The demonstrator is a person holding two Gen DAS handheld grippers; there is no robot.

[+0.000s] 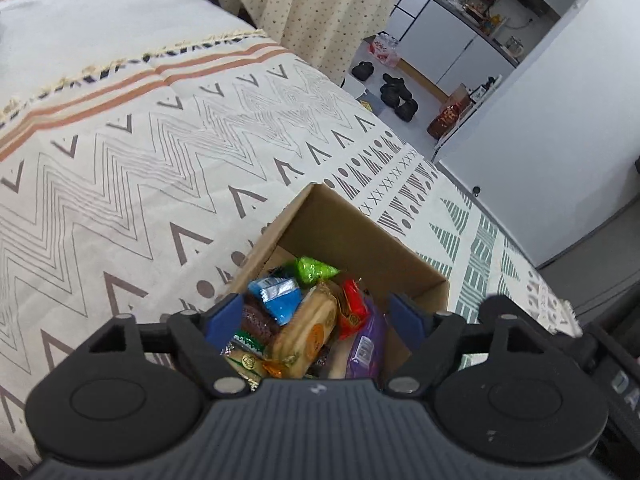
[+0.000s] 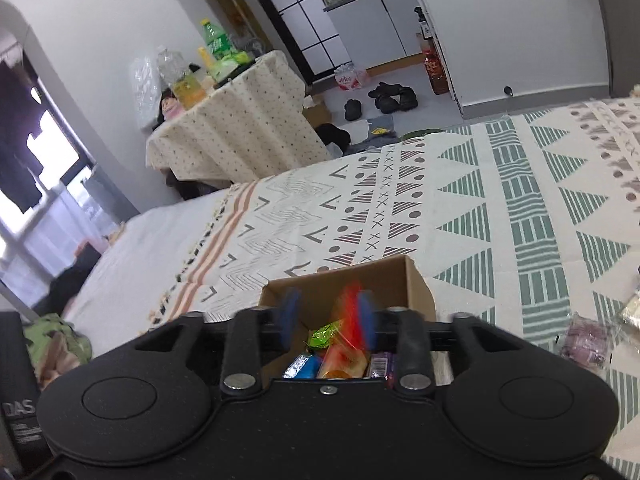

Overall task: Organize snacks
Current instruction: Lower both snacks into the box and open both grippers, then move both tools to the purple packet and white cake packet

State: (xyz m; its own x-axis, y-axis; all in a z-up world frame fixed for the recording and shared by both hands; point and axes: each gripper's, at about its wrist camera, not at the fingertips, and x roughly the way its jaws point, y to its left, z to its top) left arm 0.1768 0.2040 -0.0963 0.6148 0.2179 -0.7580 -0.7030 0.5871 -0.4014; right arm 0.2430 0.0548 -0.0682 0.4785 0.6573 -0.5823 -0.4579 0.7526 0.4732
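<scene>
The cardboard box (image 1: 362, 240) sits on a bed, on a patterned blanket (image 1: 160, 168), and holds a heap of wrapped snacks: a green packet (image 1: 314, 269), a blue one (image 1: 280, 300), a tan round-printed biscuit pack (image 1: 310, 334), a red packet (image 1: 352, 308) and a purple one (image 1: 366, 344). The left gripper (image 1: 318, 314) hangs over the box with its jaws spread wide and nothing pinched between them. The right gripper (image 2: 328, 322) is also above the box, jaws partly apart; a red blur (image 2: 350, 316) lies beside its right pad, too smeared to tell whether it touches. The gripper bodies hide the near side of the box in both views. A purple wrapper (image 2: 586, 340) lies loose on the blanket to the right, with another pale one cut off at the frame edge. Beyond the bed stands a small table under a dotted cloth (image 2: 240, 128) carrying bottles (image 2: 216, 42); dark shoes (image 2: 394, 96) lie on the pale floor near white cabinets (image 2: 380, 24).
</scene>
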